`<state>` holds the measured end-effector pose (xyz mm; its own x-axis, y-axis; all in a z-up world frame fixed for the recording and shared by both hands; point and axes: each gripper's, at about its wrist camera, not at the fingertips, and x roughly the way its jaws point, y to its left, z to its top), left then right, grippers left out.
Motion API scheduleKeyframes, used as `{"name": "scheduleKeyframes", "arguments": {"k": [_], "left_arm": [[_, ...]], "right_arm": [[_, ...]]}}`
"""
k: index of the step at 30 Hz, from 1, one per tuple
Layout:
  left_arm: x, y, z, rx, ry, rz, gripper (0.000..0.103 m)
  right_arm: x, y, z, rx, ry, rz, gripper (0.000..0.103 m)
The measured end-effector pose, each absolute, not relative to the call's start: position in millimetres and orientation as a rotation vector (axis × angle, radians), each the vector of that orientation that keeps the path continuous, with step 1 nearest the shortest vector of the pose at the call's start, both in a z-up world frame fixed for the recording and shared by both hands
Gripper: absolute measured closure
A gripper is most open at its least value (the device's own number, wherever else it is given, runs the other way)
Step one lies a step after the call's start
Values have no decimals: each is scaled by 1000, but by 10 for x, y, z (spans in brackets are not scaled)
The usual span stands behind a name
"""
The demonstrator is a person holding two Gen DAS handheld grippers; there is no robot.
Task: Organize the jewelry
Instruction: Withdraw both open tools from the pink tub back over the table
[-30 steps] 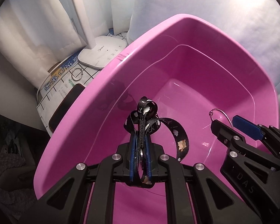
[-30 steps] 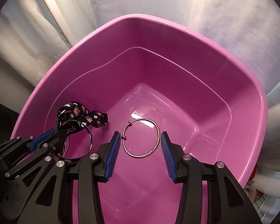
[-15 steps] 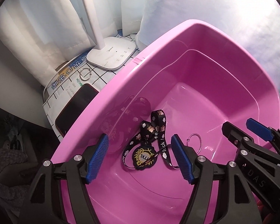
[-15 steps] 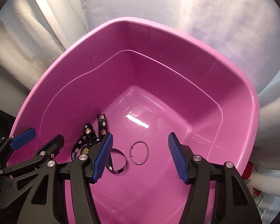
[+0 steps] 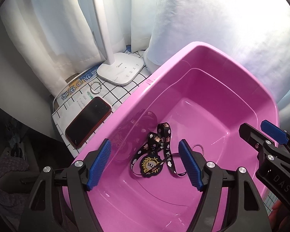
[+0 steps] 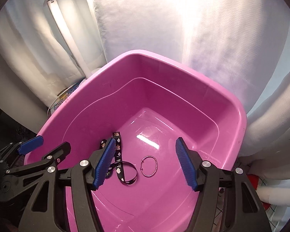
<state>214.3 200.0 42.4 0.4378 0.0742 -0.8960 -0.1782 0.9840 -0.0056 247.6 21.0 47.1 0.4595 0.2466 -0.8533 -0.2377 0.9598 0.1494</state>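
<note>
A black ribbon (image 5: 154, 152) with pink cloud prints and a gold badge lies loose on the floor of the pink tub (image 5: 203, 89). A thin silver bangle (image 6: 149, 166) lies flat beside the ribbon (image 6: 121, 166); in the left wrist view the bangle (image 5: 200, 147) is half hidden behind a finger. My left gripper (image 5: 144, 142) hangs above the ribbon, its jaws opening, and nothing touches its pads. My right gripper (image 6: 146, 140) hangs above the bangle, its jaws also opening and empty. Each gripper shows in the other's view: right gripper (image 5: 253, 125), left gripper (image 6: 55, 142).
Left of the tub, a checked cloth (image 5: 118, 90) carries a white lamp base (image 5: 121, 69), a dark phone (image 5: 89, 121) and another silver ring (image 5: 95, 87). White curtains (image 6: 145, 19) hang close behind the tub rim (image 6: 164, 58). Something red (image 6: 251, 181) peeks out at the right.
The left gripper let go of the ribbon and the right opened around the bangle; both items dropped to the tub floor. Both grippers rose and drew back.
</note>
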Motion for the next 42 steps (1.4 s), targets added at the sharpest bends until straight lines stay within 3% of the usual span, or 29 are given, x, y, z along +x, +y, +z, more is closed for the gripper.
{"name": "scheduleKeyframes", "arguments": {"k": [6, 8, 14, 25, 42], "left_arm": [[1829, 1914, 906, -91, 954, 137, 28], [1686, 1802, 1037, -80, 913, 111, 27], [1197, 1239, 1169, -33, 860, -32, 26], [423, 241, 906, 37, 915, -282, 26], [-41, -116, 209, 137, 1036, -295, 26]], "right_arm": [[1993, -405, 947, 119, 901, 304, 41], [1736, -705, 1072, 155, 851, 284, 37], [925, -1571, 1058, 223, 813, 148, 36], [-354, -2299, 588, 337, 862, -82, 36], [-1163, -2284, -88, 424, 953, -139, 36]]}}
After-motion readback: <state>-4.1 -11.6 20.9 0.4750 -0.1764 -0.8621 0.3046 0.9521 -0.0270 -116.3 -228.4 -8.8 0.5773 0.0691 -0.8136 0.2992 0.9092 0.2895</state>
